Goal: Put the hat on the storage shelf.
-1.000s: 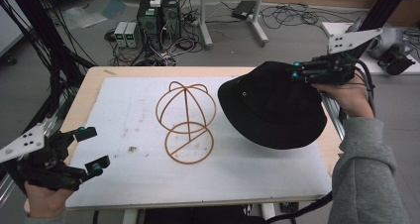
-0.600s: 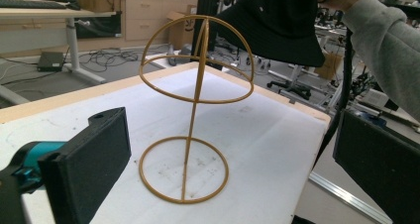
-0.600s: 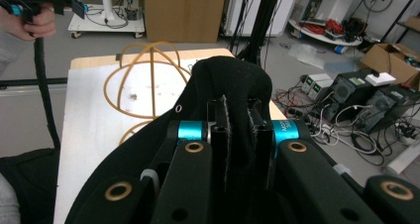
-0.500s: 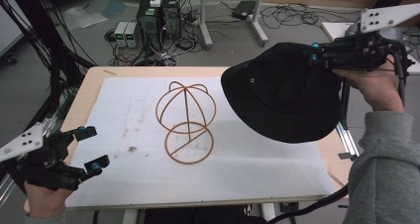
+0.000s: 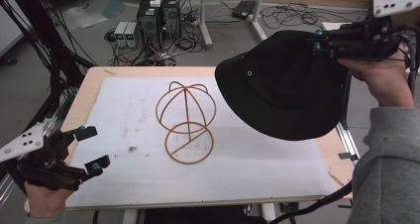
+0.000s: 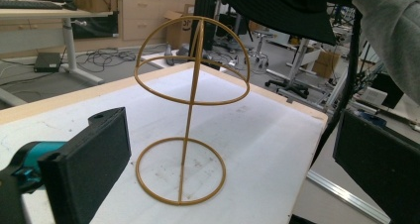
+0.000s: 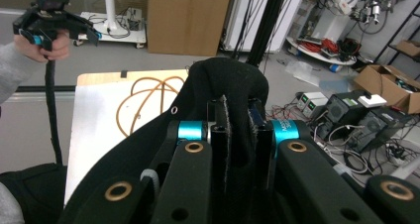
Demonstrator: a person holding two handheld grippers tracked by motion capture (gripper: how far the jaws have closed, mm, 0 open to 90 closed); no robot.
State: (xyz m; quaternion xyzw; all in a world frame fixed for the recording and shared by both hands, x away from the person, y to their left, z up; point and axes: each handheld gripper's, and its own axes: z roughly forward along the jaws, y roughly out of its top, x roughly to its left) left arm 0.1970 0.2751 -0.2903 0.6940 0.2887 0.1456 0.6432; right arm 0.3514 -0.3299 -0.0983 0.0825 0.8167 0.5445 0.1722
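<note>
A black bucket hat (image 5: 282, 92) hangs in the air above the table's right side, pinched at its brim by my right gripper (image 5: 318, 40). In the right gripper view the pads (image 7: 221, 135) squeeze a fold of the hat (image 7: 223, 80). A golden wire hat stand (image 5: 185, 122) stands upright in the middle of the white mat (image 5: 124, 115), left of the hat and below it. My left gripper (image 5: 93, 147) rests at the table's front left corner, open and holding nothing. Its view looks at the stand (image 6: 190, 110) between wide-apart pads (image 6: 86, 159).
The mat covers a wooden table (image 5: 91, 78). An aluminium rail (image 5: 346, 137) runs along the right edge. Computers and cables (image 5: 158, 16) lie on the floor behind the table. Black cables hang at the far left.
My right gripper has lifted the hat off the table and carried it up and back. The left gripper has stayed in place.
</note>
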